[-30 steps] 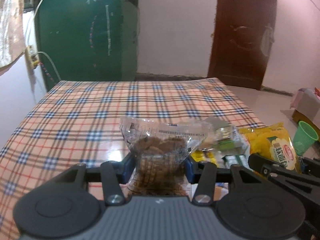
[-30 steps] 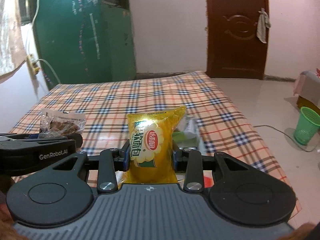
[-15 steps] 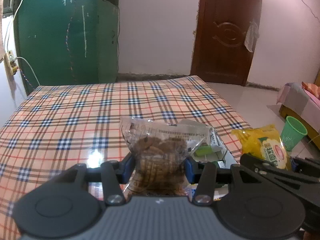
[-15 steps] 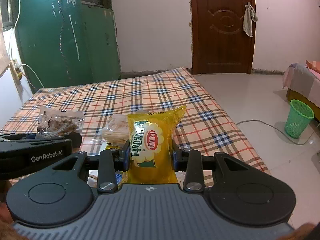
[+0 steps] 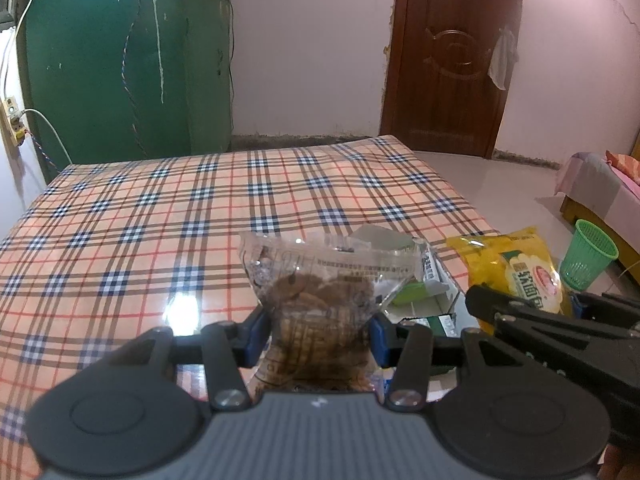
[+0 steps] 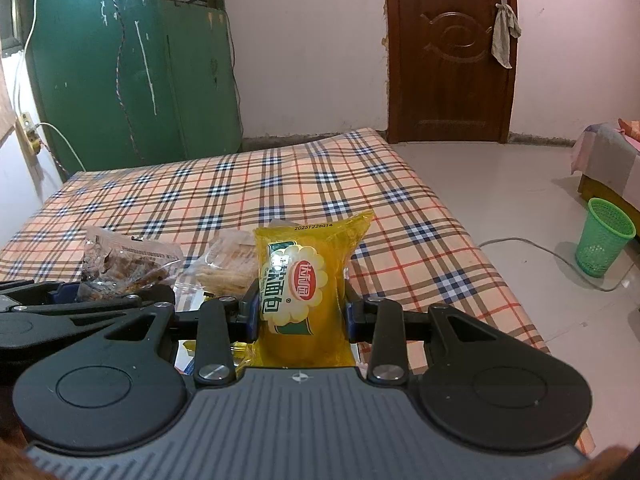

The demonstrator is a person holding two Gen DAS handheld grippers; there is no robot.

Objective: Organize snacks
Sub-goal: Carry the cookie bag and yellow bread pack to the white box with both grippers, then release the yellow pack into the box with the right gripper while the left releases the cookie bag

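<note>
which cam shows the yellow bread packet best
The right wrist view: the yellow bread packet sits centred and upright in the right gripper, label facing the camera. The left wrist view catches it only at the right edge, partly hidden behind that gripper.

Glossy plaid tablecloth (image 5: 168,216); clear crinkly packet (image 5: 324,280)

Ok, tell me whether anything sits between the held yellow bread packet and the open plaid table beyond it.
Nothing visible does. The right claw grips the yellow bread packet; the plaid table ahead lies bare. A clear cracker bag sits left of it.
</note>
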